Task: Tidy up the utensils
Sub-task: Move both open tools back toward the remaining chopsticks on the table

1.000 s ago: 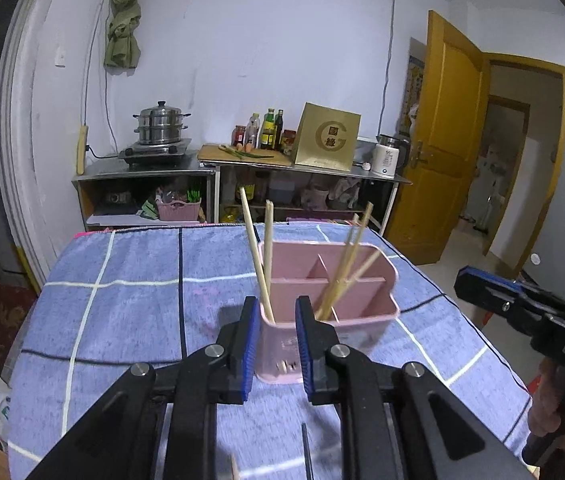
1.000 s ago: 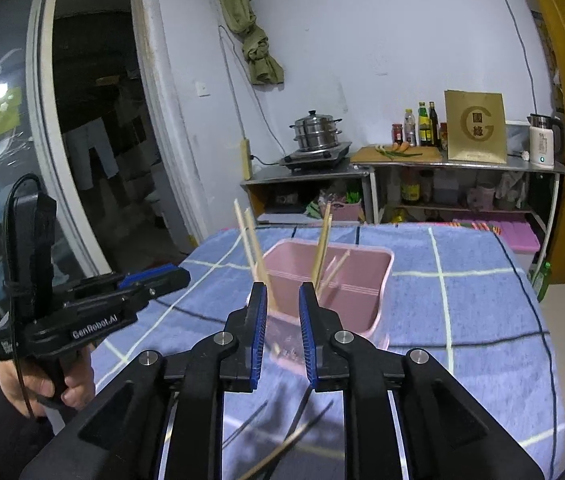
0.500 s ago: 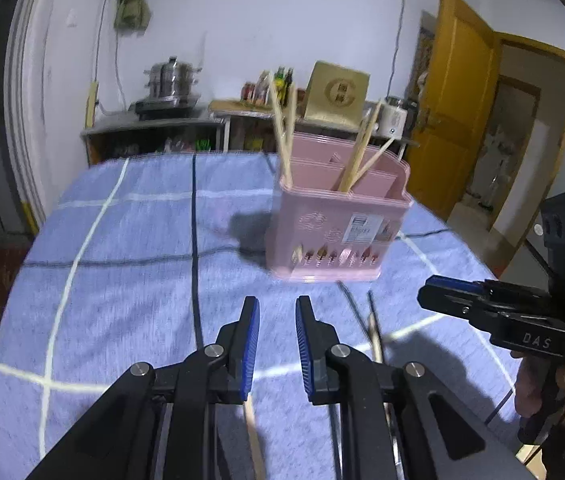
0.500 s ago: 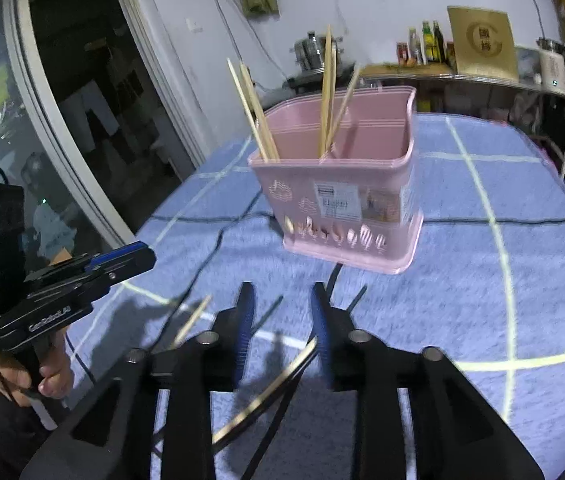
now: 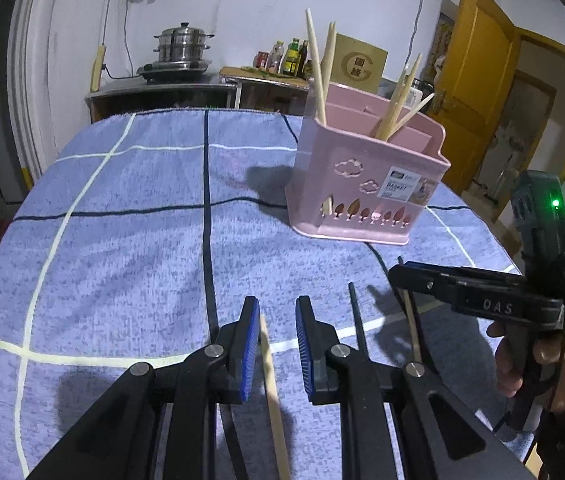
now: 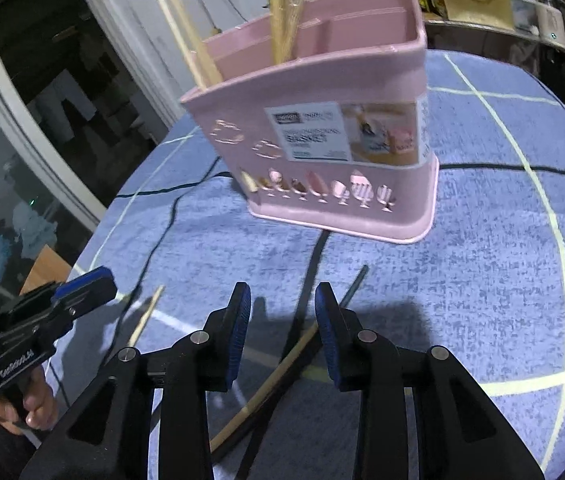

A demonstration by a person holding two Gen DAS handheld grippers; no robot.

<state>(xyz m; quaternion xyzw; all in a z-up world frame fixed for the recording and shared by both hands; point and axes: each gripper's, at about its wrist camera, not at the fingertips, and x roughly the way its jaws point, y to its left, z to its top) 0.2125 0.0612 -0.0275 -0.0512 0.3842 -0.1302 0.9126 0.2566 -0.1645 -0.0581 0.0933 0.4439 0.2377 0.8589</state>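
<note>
Left wrist view: left gripper (image 5: 278, 334) jaws narrowly apart, wooden chopstick (image 5: 272, 392) lying between, untouched.
Right gripper (image 6: 282, 322): jaws just opened wider, apart, second wooden chopstick (image 6: 270, 380) below, ungripped.
Pink holder (image 6: 322, 136): upright on the cloth.

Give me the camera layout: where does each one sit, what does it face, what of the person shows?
Left wrist: on the left gripper, looking down along its fingers over a pale chopstick at the pink basket; a hand holds the right gripper.
Right wrist: on the right gripper, facing the pink basket; the left gripper shows.
Shared: pink basket, blue checked cloth.
</note>
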